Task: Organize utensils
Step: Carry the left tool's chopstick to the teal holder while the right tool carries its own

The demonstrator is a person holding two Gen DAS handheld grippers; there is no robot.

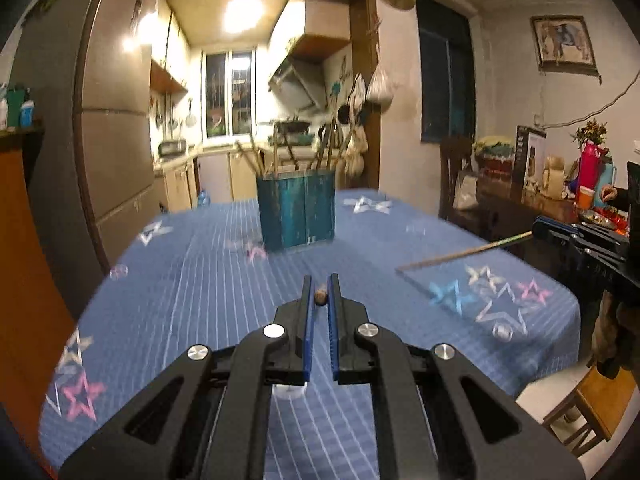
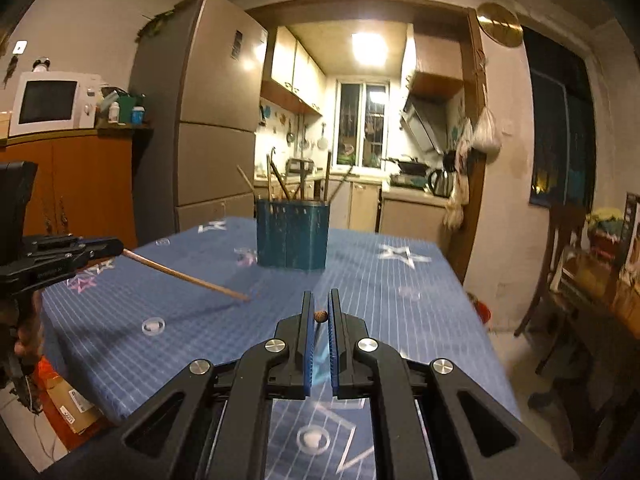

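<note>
A blue utensil holder (image 1: pixel 297 209) with several sticks in it stands on the blue star tablecloth (image 1: pixel 200 300); it also shows in the right wrist view (image 2: pixel 293 234). My left gripper (image 1: pixel 320 294) is shut on a wooden chopstick, seen end-on between the pads (image 1: pixel 320 298); the same chopstick shows full length in the right wrist view (image 2: pixel 184 277), slanting down over the table. My right gripper (image 2: pixel 321 312) is shut on another wooden chopstick (image 2: pixel 321 316), seen full length in the left wrist view (image 1: pixel 464 255). Both grippers hover above the table, short of the holder.
A fridge (image 2: pixel 208 120) and an orange cabinet with a microwave (image 2: pixel 52 102) stand on the left. A dark sideboard with clutter (image 1: pixel 560 184) and chairs (image 1: pixel 592 404) stand on the right. The kitchen doorway lies behind the table.
</note>
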